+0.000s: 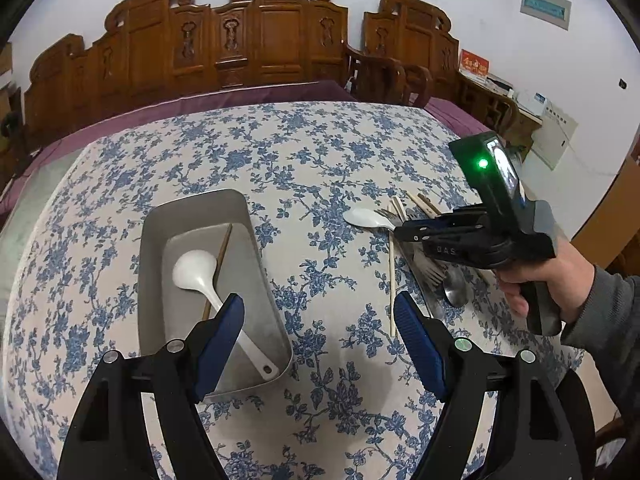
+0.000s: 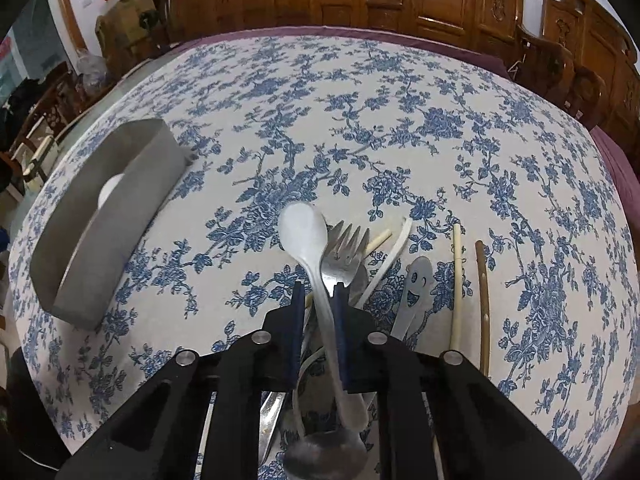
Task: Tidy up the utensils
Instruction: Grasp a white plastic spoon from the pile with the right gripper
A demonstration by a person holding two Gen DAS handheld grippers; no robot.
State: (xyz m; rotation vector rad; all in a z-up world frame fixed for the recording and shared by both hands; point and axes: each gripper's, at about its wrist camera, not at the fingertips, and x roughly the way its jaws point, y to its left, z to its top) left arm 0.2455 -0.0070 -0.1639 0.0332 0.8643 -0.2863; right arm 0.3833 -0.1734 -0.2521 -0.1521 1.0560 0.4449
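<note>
Your right claw (image 2: 317,300) grips a smooth white spoon (image 2: 301,232); your left claw (image 1: 320,344), ribbed pads spread, hovers beside the matte metal tray (image 1: 264,280).

Your left wrist camera is looking down across the floral tablecloth (image 1: 280,152), facing the carved bench. Your right wrist camera is sitting lower and closer, facing the same way. Both are sharing the metal tray (image 1: 156,248) (image 2: 132,184) and utensil pile (image 1: 424,264) (image 2: 384,264).
</note>
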